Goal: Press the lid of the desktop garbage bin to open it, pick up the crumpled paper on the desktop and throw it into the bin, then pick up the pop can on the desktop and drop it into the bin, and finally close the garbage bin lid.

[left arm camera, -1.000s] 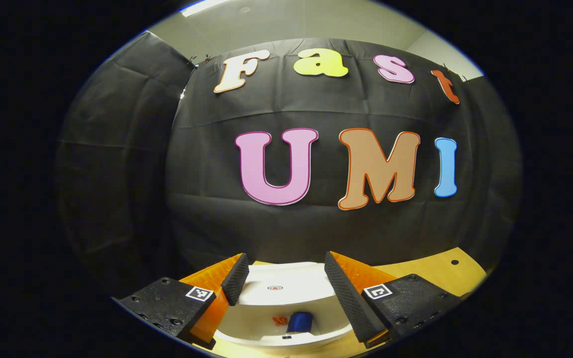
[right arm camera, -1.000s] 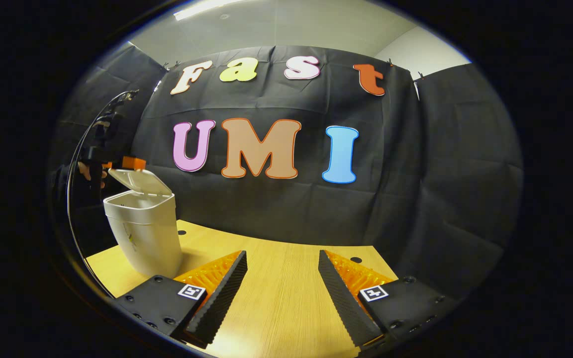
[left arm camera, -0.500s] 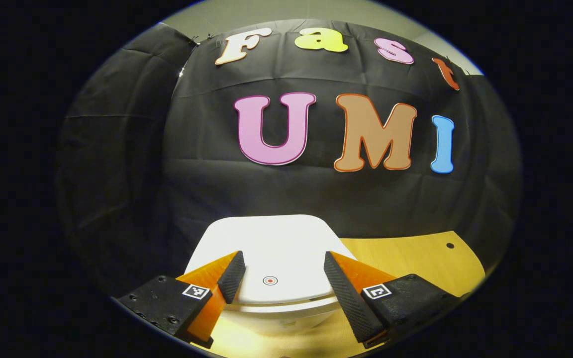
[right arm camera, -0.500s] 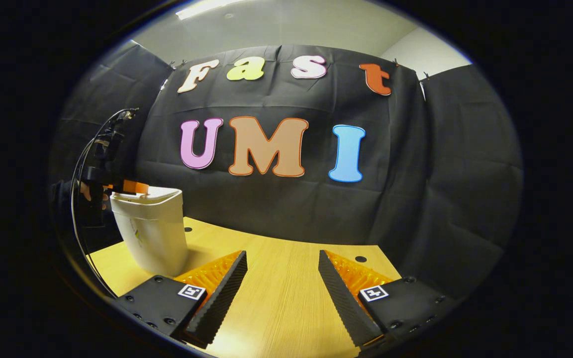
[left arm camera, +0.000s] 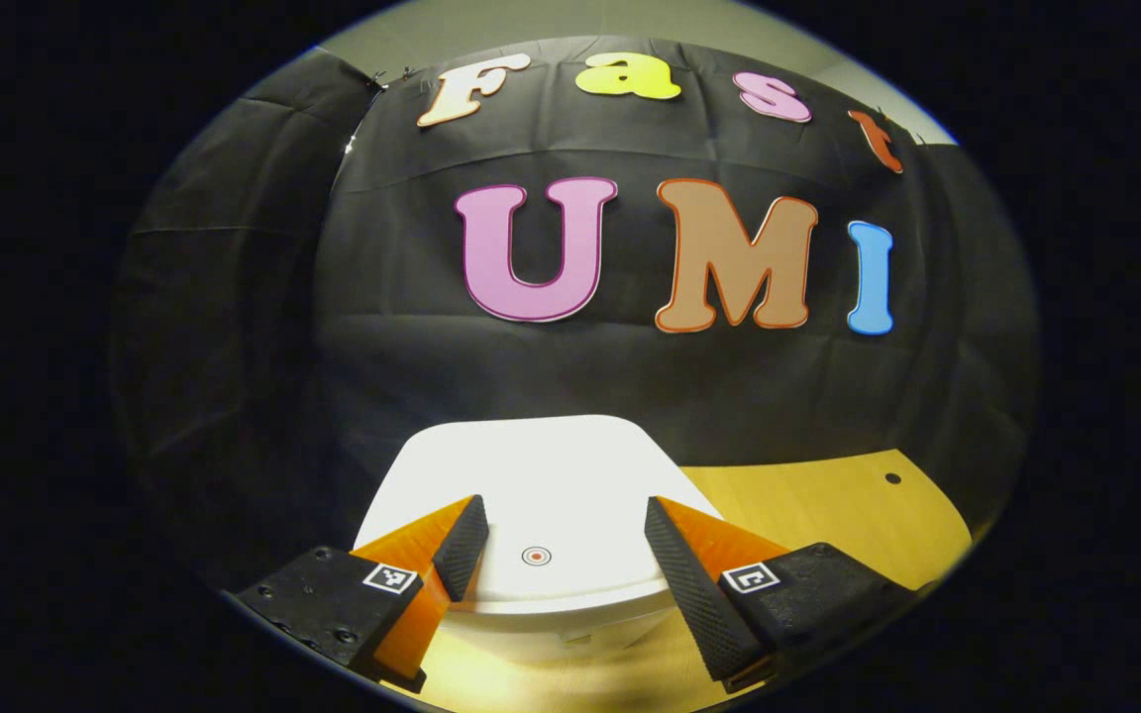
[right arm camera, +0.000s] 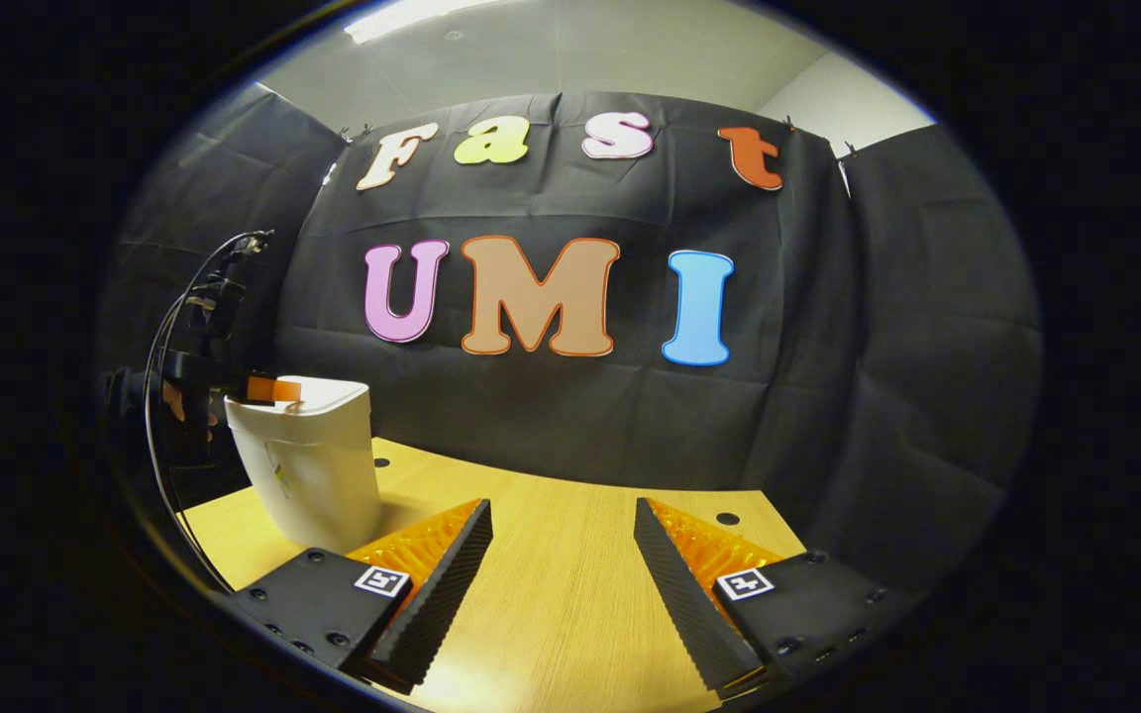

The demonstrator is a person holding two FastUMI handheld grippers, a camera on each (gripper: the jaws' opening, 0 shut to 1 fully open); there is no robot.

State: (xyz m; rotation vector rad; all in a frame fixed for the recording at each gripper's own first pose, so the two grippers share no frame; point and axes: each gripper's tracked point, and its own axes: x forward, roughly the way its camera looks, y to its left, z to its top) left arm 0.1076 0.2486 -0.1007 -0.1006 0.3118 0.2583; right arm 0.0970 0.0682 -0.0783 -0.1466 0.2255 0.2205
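In the left gripper view the white bin's lid (left arm camera: 541, 475) lies flat and closed, with a small red ring mark between my fingers. My left gripper (left arm camera: 559, 540) is open, and its fingertips (left arm camera: 465, 540) rest on or just above the lid. The right gripper view has the white garbage bin (right arm camera: 313, 460) standing at the left on the wooden table (right arm camera: 551, 584), lid down, with the left gripper (right arm camera: 268, 389) and a hand on its top. My right gripper (right arm camera: 561, 564) hangs open over bare table, far to the right of the bin. The bin's inside is hidden.
Black cloth walls close the booth behind and to both sides. A cable (right arm camera: 169, 347) loops up from the left gripper. Small dark holes (right arm camera: 727, 518) dot the tabletop near its far edge.
The bin lid has swung down from raised to flat under the left gripper, hiding the blue can inside. The right gripper has barely moved.
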